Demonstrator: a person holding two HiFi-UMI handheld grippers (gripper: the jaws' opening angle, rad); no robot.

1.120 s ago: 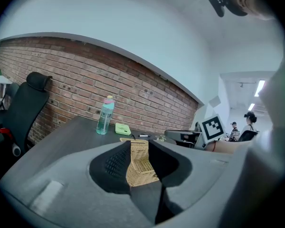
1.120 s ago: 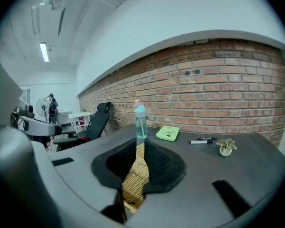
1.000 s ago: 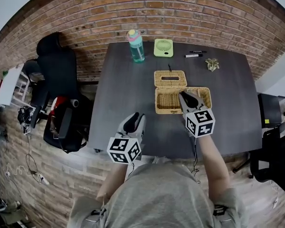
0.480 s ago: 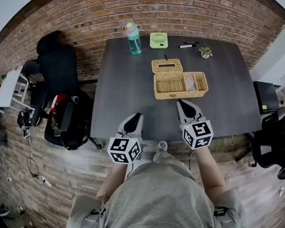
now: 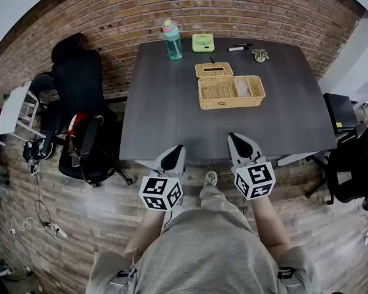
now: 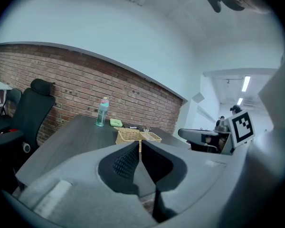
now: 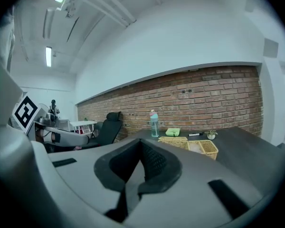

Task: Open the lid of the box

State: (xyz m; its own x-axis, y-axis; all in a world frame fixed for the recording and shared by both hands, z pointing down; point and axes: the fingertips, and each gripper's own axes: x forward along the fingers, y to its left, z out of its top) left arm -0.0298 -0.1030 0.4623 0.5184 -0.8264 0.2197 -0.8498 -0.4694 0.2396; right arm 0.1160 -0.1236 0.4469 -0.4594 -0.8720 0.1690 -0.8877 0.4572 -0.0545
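Since both claws hang on the near side of the woven wicker box, well apart from it and off the desk's edge, nothing is in hand. The left claw (image 5: 175,149) is clenched, its dark pads meeting on nothing, and the right claw (image 5: 234,139) is clenched and empty too.

Beyond them lies the dark grey desk (image 5: 165,109). The tan, rectangular wicker box (image 5: 230,102) stands open on it with two compartments. The right one holds something pale that I cannot identify. The flat wicker lid (image 5: 202,72) with a dark slot lies just behind the box at its left end; whether it touches the rim I cannot tell. The opening looks done.

Farther behind the box, to its left, stand an upright teal bottle with a pink cap (image 5: 172,40) and a small green fan (image 5: 203,42). Pens (image 5: 238,48) and a little potted plant (image 5: 259,54) lie behind its right half, before the brick wall (image 5: 233,5).

The risk, as I judge it, lies in any return reach. Shut claws coming over the box would shove the light wicker instead of gripping it. That could push the loose lid back into the bottle and topple it.
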